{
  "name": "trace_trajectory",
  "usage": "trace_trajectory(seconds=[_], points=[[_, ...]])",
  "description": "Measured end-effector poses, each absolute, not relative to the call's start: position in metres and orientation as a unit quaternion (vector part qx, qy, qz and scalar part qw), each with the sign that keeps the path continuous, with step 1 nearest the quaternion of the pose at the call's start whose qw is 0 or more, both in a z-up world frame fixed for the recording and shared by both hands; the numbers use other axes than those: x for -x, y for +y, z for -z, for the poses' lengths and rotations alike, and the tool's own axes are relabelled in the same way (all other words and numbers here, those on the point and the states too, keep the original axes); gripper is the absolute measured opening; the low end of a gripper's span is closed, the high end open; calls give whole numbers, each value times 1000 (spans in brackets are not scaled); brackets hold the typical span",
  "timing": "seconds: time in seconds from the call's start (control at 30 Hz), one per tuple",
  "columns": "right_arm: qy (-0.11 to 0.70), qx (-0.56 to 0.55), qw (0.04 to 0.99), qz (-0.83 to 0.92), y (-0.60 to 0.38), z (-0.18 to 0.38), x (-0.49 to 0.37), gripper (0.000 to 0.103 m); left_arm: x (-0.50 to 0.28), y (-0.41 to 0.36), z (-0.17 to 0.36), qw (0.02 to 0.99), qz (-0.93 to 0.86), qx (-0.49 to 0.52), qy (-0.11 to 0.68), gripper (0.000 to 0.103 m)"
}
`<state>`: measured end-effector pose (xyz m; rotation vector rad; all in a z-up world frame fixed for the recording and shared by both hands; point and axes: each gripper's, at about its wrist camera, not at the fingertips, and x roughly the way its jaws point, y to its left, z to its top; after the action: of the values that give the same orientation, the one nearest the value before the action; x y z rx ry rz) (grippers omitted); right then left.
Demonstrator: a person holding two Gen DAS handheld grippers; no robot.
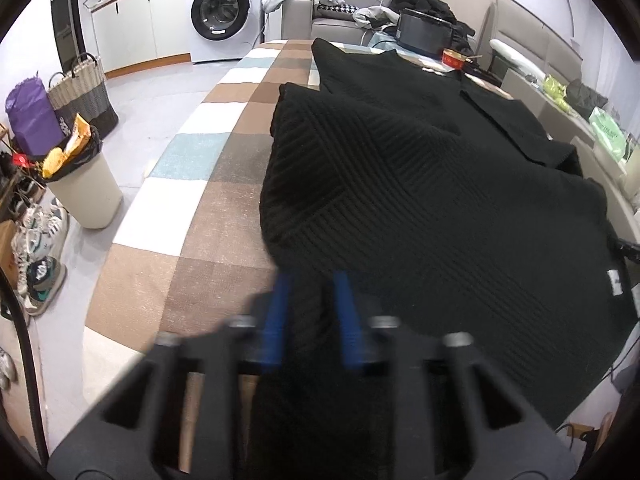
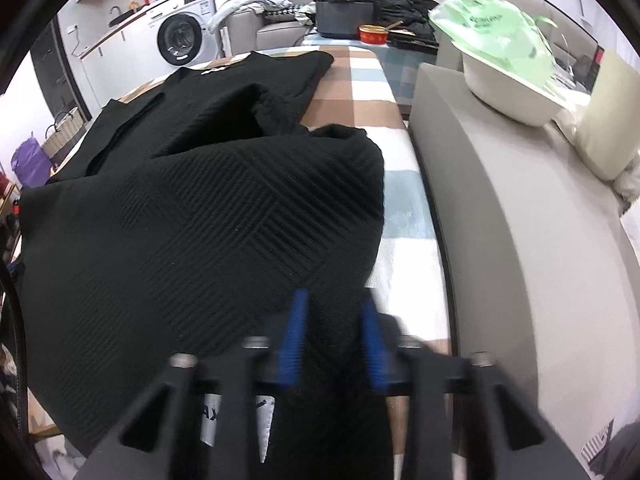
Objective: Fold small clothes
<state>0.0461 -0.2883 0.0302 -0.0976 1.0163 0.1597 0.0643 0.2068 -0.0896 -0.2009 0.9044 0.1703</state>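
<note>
A black ribbed knit garment (image 1: 400,200) lies spread and partly doubled over on a surface covered by a checked brown, white and blue cloth (image 1: 192,208). My left gripper (image 1: 313,284) is shut on the garment's near left edge, with black fabric bunched between its blue pads (image 1: 280,312). In the right wrist view the same garment (image 2: 200,220) fills the left and middle. My right gripper (image 2: 333,300) is shut on its near right edge, and cloth runs down between the blue pads (image 2: 292,332). A white label shows under the right gripper's body.
Left of the surface are a beige bin (image 1: 86,192), a woven basket (image 1: 84,92), shoes (image 1: 38,248) and a washing machine (image 1: 224,16). A grey sofa arm (image 2: 500,220) borders the right side, carrying a white basin (image 2: 508,88) with a green bag. A red bowl (image 2: 374,34) sits at the far end.
</note>
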Motion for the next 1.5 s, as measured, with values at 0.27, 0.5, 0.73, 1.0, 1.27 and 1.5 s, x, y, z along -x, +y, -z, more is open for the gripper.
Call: trace_trajectory(seconds=[0.27, 0.5, 0.73, 1.0, 1.27, 1.5], points=[[452, 11, 884, -119, -293, -46, -24, 6, -45, 196, 77, 907, -76, 95, 404, 5], [446, 14, 886, -126, -297, -51, 5, 6, -5, 190, 70, 910, -70, 86, 398, 5], [463, 31, 879, -107, -291, -35, 12, 13, 22, 191, 76, 908, -70, 91, 402, 6], [462, 21, 878, -124, -307, -34, 52, 41, 30, 193, 80, 907, -69, 96, 405, 6], [469, 20, 873, -133, -316, -31, 72, 42, 26, 196, 82, 904, -70, 100, 409, 6], [457, 34, 875, -157, -312, -31, 81, 9, 26, 197, 80, 906, -64, 106, 404, 6]])
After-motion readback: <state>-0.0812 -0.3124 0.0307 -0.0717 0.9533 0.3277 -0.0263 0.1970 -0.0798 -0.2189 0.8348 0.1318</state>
